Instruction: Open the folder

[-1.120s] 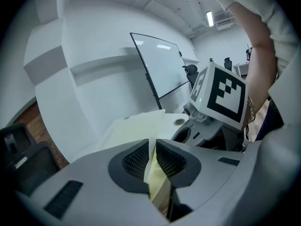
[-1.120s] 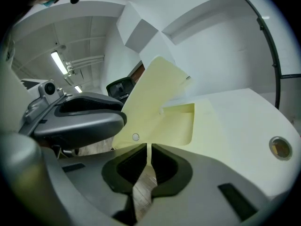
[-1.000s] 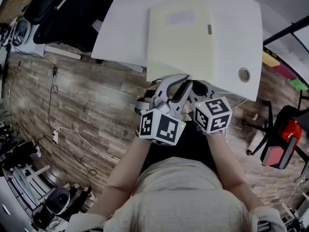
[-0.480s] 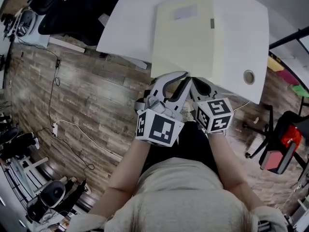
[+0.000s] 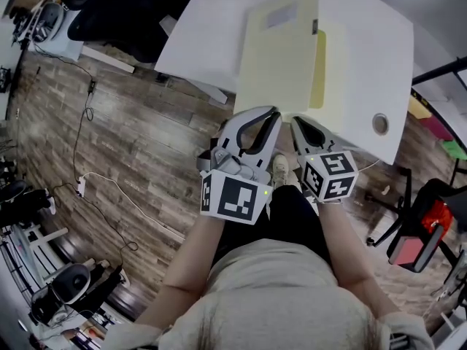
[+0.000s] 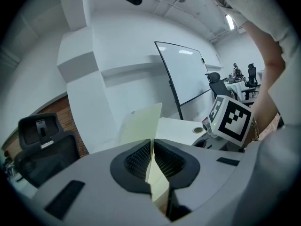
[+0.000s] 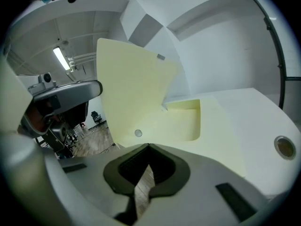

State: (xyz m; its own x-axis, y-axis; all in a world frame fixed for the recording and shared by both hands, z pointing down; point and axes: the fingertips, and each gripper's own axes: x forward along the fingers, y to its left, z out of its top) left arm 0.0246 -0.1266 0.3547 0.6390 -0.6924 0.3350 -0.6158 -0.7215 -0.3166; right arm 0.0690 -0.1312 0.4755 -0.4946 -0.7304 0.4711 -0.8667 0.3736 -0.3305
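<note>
Folder (image 5: pixel 281 57): light, thin card, cover (image 6: pixel 138 121) flexes, likely slick. Left gripper (image 6: pixel 151 145) jaws just closing, pinched on cover's near edge; sound hold point. Right gripper (image 7: pixel 149 146) jaws together, empty.

On the white table (image 5: pixel 368 46) lies a pale yellow folder (image 5: pixel 281 64), its cover partly lifted.

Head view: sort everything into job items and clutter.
Job: folder; its cover, lifted; left gripper, jaws just closed further on the cover; right gripper at the folder's near edge; table.
Clutter: red chair; black chair; power strip.
</note>
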